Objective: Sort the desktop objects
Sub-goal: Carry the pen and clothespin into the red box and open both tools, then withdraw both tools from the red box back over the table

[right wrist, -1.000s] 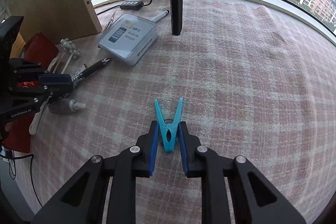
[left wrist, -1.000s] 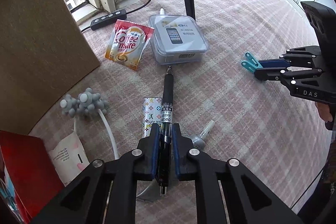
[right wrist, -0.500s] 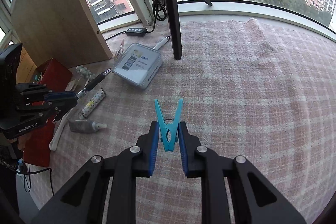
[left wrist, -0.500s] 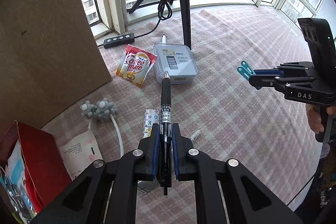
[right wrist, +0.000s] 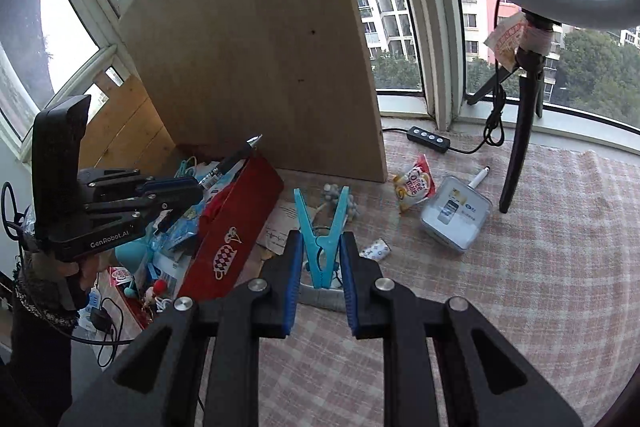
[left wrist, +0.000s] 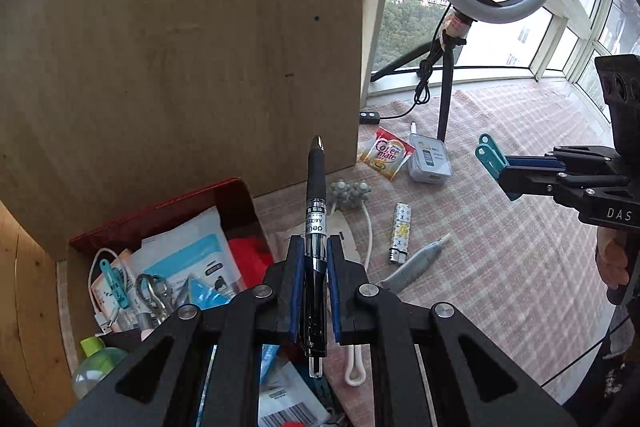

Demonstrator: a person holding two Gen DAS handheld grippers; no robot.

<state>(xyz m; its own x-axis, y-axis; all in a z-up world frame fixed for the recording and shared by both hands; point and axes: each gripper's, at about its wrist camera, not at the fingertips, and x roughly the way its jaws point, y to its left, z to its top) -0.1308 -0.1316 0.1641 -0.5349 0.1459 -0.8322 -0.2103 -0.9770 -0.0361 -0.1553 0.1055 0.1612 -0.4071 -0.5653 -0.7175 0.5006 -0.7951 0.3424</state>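
A black pen (left wrist: pixel 315 211) is clamped in my left gripper (left wrist: pixel 313 251), tip pointing up and away, held in the air over the near edge of a red box (left wrist: pixel 168 215) crammed with packets, cables and a teal peg. My right gripper (right wrist: pixel 320 251) is shut on a teal clothes peg (right wrist: pixel 320 231), its two legs spread upward, above the checked cloth (right wrist: pixel 520 267). In the right wrist view the left gripper (right wrist: pixel 192 189) with the pen (right wrist: pixel 232 163) hangs over the red box (right wrist: pixel 236 227). The right gripper (left wrist: pixel 502 167) and peg (left wrist: pixel 488 155) show at the right in the left wrist view.
On the cloth lie a Coffee-mate sachet (left wrist: pixel 386 153), a clear plastic case (left wrist: pixel 430 159), a patterned lighter (left wrist: pixel 400 233), a grey tube (left wrist: pixel 412 265), a grey knobbly massager (left wrist: pixel 352 191) and a white cord. A wooden board (left wrist: pixel 180 47) stands behind the box. A ring-light tripod (right wrist: pixel 524 131) stands far right.
Both grippers have risen and swung left toward the red box, each keeping its grip. The box's contents and the wooden board now fill the left of both views.
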